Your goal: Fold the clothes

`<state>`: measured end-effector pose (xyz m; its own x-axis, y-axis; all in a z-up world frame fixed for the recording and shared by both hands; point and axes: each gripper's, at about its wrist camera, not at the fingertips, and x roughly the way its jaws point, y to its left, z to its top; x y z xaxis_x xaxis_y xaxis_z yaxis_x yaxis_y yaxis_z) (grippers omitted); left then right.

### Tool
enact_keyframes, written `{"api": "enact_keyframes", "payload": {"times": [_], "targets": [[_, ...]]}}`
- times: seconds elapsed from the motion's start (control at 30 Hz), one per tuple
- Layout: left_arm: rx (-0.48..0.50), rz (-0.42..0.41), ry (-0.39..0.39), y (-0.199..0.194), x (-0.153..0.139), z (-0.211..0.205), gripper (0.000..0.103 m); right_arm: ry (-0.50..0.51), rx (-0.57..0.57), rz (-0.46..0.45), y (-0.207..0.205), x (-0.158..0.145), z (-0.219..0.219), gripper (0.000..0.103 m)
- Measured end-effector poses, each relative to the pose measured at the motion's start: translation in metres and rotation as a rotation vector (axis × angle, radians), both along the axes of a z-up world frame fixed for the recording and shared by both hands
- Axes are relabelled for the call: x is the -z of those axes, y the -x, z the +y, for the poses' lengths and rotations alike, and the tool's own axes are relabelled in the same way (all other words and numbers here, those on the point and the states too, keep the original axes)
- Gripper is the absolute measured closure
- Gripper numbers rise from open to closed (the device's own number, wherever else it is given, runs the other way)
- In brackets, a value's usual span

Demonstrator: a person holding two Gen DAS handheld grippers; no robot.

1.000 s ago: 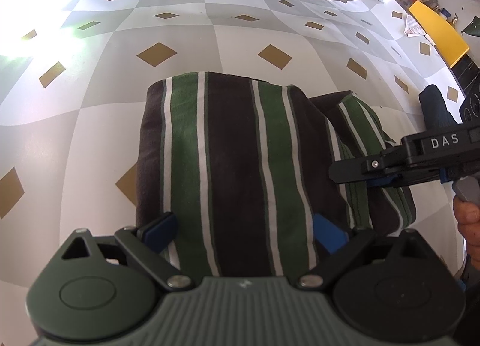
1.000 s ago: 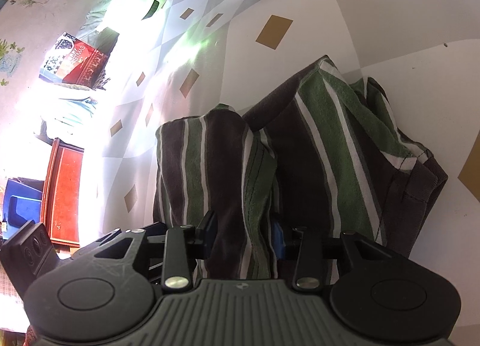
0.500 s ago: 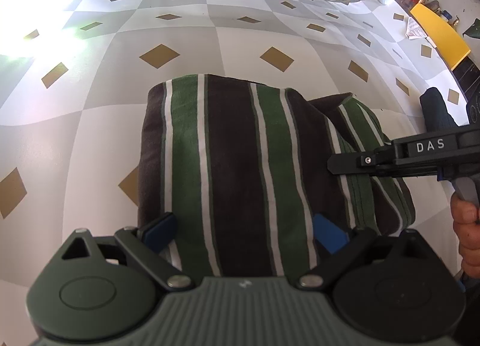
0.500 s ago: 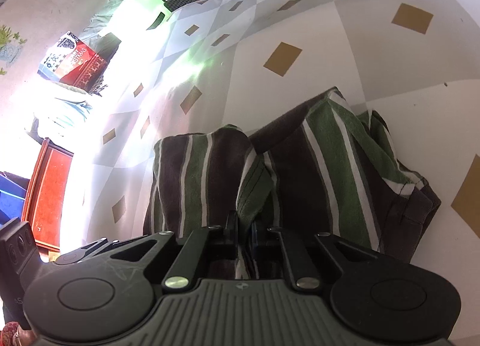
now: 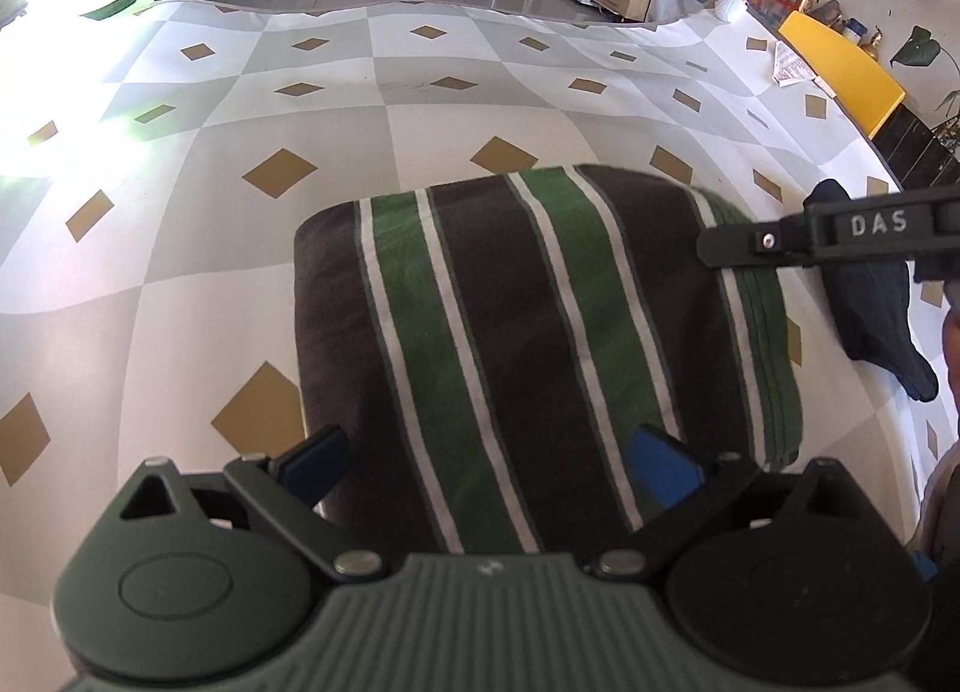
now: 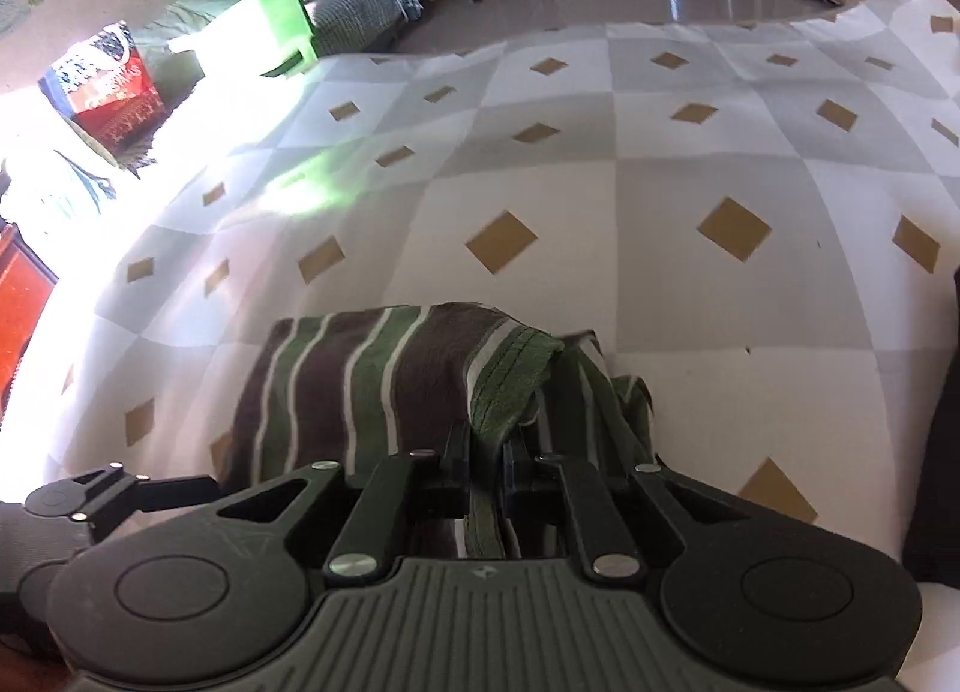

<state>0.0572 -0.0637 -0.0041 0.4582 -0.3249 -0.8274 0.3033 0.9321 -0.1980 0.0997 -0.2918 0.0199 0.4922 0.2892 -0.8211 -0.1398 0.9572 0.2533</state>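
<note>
Left wrist view: striped garment [image 5: 540, 332], folded into a rough rectangle of brown, green and white bands, lies on the checked cloth [image 5: 420, 116] that covers the work surface, filling the frame's centre. Left gripper [image 5: 489, 464] hangs over the garment's near edge at 6 o'clock, jaws spread wide; one blue pad sits off the fabric's left edge, the other over the stripes. Whether the pads touch the cloth cannot be told. Right gripper [image 5: 708, 245] enters from 3 o'clock at the garment's right edge. Dark sock-like item [image 5: 870, 314] lies just beside the garment at 3 o'clock. Right wrist view: right gripper [image 6: 483, 452] has its jaws pressed nearly together, pinching a green-edged fold of the striped garment [image 6: 360, 380], which rises into the jaws from the pile at 6 o'clock.
</note>
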Motion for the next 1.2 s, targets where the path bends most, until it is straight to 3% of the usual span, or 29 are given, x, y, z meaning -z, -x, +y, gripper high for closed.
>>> {"api": "enact_keyframes", "payload": {"times": [0.1,0.2,0.5,0.67,0.93,0.97,1.03,1.2], "targets": [[0.008,0.002,-0.002,0.000,0.003,-0.004,0.002,-0.001,0.048,0.088,-0.004,0.020,-0.018,0.089],[0.005,-0.003,0.010,-0.001,0.002,-0.004,0.002,-0.024,0.074,0.061,-0.003,0.015,-0.032,0.076],[0.010,-0.014,-0.001,-0.002,0.010,-0.011,0.002,-0.135,0.115,-0.042,-0.020,0.002,-0.046,0.064],[0.037,-0.008,-0.023,0.001,0.016,-0.018,0.002,-0.139,0.108,-0.027,-0.035,0.008,-0.038,0.061],[0.053,0.017,-0.030,0.002,0.024,-0.021,0.000,-0.191,0.136,0.026,-0.049,0.026,-0.024,0.062],[0.054,0.021,-0.030,0.002,0.025,-0.020,0.000,-0.198,0.141,0.026,-0.050,0.027,-0.023,0.073],[0.054,0.029,-0.031,0.001,0.026,-0.020,0.000,-0.212,0.149,0.027,-0.051,0.028,-0.022,0.085],[0.058,0.039,-0.027,0.002,0.027,-0.018,0.000,-0.068,0.064,-0.130,-0.037,0.003,-0.001,0.089]]}}
